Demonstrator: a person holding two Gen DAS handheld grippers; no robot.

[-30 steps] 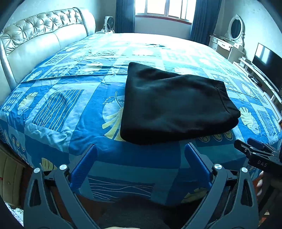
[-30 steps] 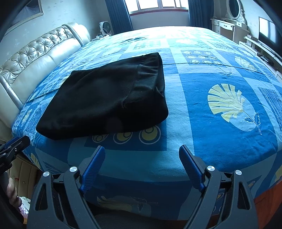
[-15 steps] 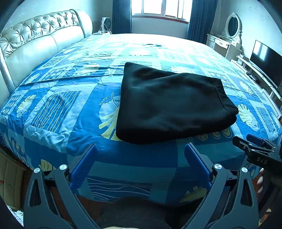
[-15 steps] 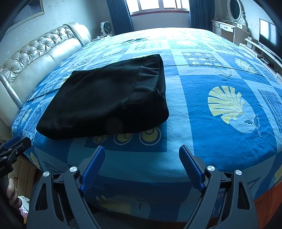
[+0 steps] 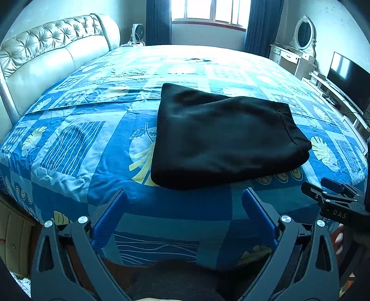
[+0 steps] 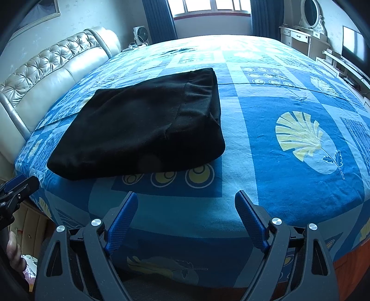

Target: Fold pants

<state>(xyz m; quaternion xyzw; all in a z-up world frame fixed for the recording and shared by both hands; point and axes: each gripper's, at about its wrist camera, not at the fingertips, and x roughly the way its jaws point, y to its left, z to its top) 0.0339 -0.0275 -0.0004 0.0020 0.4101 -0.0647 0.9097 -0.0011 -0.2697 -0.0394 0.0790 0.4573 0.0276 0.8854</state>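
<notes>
The black pants (image 5: 222,136) lie folded into a thick rectangle on the blue patterned bedspread (image 5: 76,143); they also show in the right wrist view (image 6: 143,127). My left gripper (image 5: 185,194) is open and empty, held back off the bed's near edge, just short of the pants. My right gripper (image 6: 186,196) is open and empty, also at the near edge, to the right of the pants. Each gripper shows at the edge of the other's view: the right one (image 5: 333,199) and the left one (image 6: 16,189).
A tufted cream headboard (image 5: 46,53) runs along the left. A white dresser with an oval mirror (image 5: 298,51) and a TV (image 5: 349,78) on a low stand are at the right. A window with dark curtains (image 5: 210,11) is behind the bed.
Both grippers have drawn back and risen slightly from the bed. The pants have not moved and both grippers stay open.
</notes>
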